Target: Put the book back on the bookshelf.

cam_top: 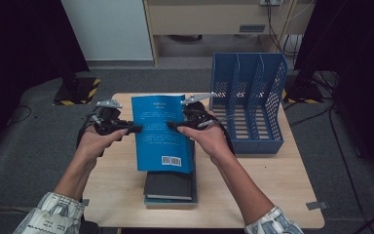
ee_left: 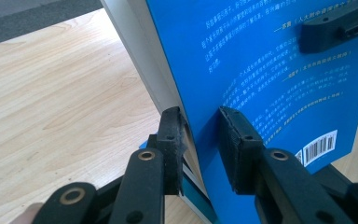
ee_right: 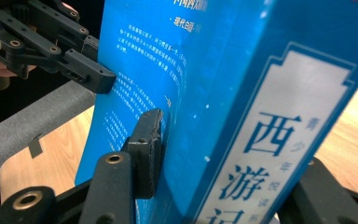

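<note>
Nearest the person, a short stack of books [cam_top: 170, 187] lies flat on the pale wooden table [cam_top: 121, 190]: a dark, matt-covered volume on top and a teal one under it. Just above that stack, the thick blue paperback book with white print and a barcode [cam_top: 163, 134] is held upright off the table, back cover toward the person, its lower edge over the stack.

The left gripper [cam_top: 126, 129] is clamped on the book's left, page-side edge; in the left gripper view its two black rubbery pads [ee_left: 237, 140] press the cover from both sides, the grey-white page block showing beside them. The right gripper [cam_top: 177, 125] is clamped on the opposite, spine side; in the right gripper view one pad [ee_right: 150, 140] bears flat on the back cover while the other jaw goes behind the spine with its large characters.

The book [ee_right: 242, 116] looks fairly heavy for its size. Its cover is glossy and smooth, so it may slip under a light pinch, and as a paperback it could flex or fan open at the page edge. Gripping both edges at mid-height, as here, seems the steadiest hold.

Farther off stands the blue perforated plastic file rack [cam_top: 248, 102], rigid, with upright dividers forming slots, on the table's far right.
</note>
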